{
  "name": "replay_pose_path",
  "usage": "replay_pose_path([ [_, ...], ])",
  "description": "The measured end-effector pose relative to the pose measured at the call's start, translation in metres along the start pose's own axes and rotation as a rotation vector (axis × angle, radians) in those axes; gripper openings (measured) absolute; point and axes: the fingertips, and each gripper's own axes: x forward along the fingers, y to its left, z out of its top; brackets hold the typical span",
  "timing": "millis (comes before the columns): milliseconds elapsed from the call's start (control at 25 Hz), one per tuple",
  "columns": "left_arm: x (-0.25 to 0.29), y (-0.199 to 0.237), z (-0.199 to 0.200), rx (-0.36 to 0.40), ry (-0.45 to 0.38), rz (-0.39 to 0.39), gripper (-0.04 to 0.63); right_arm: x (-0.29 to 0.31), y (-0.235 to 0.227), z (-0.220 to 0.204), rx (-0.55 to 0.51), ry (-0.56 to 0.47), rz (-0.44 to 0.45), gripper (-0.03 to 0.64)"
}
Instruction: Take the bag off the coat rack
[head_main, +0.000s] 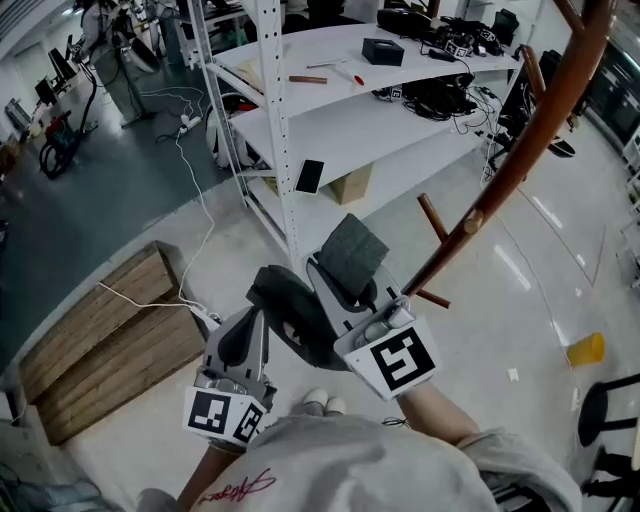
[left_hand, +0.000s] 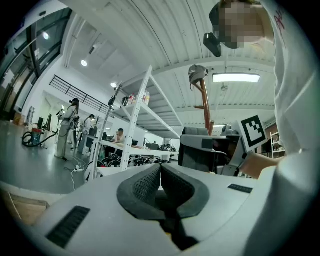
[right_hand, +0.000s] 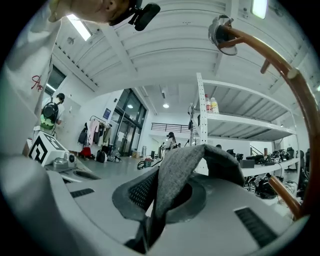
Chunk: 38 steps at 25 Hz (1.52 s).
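Observation:
A piece of dark grey felt, seemingly part of the bag (head_main: 350, 255), stands up from my right gripper (head_main: 338, 282), which is shut on it. In the right gripper view the felt (right_hand: 185, 170) rises between the pads and folds over to the right. The brown wooden coat rack (head_main: 520, 150) slants up at the right, and its curved arm (right_hand: 280, 65) arches above the felt; how much of the bag there is I cannot tell. My left gripper (head_main: 280, 305) sits just left of the right one, shut with nothing in it (left_hand: 160, 172).
White metal shelving (head_main: 330, 130) with boxes, tools and cables stands behind. A wooden pallet (head_main: 110, 340) lies on the floor at the left, with a white cable across it. A yellow object (head_main: 586, 349) and a black stool (head_main: 610, 410) are at the right.

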Motion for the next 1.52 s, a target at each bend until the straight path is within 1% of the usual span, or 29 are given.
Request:
replay_pose_path([
  [240, 0.007, -0.011, -0.002, 0.008, 0.004, -0.041, 0.018, -0.022, 0.008, -0.019, 0.019, 0.039, -0.01, 0.037],
  [440, 0.017, -0.024, -0.006, 0.01, 0.008, -0.095, 0.018, -0.039, 0.009, -0.03, 0.024, 0.053, -0.031, 0.035],
  [560, 0.02, -0.036, -0.007, -0.003, 0.004, -0.132, 0.018, -0.051, 0.009, -0.035, 0.024, 0.067, -0.053, 0.035],
  [880, 0.03, -0.058, -0.011, -0.008, 0.011, -0.217, 0.018, -0.076, 0.006, -0.051, 0.022, 0.109, -0.114, 0.037],
  [1280, 0.039, -0.088, -0.01, -0.006, 0.012, -0.305, 0.018, -0.099, -0.003, -0.05, 0.024, 0.13, -0.18, 0.036],
  [1400, 0.038, -0.093, -0.011, -0.004, 0.015, -0.316, 0.018, -0.106, -0.006, -0.049, 0.023, 0.129, -0.195, 0.036],
  [1520, 0.038, -0.096, -0.011, -0.003, 0.011, -0.318, 0.018, -0.112, -0.009, -0.048, 0.046, 0.119, -0.203, 0.036],
])
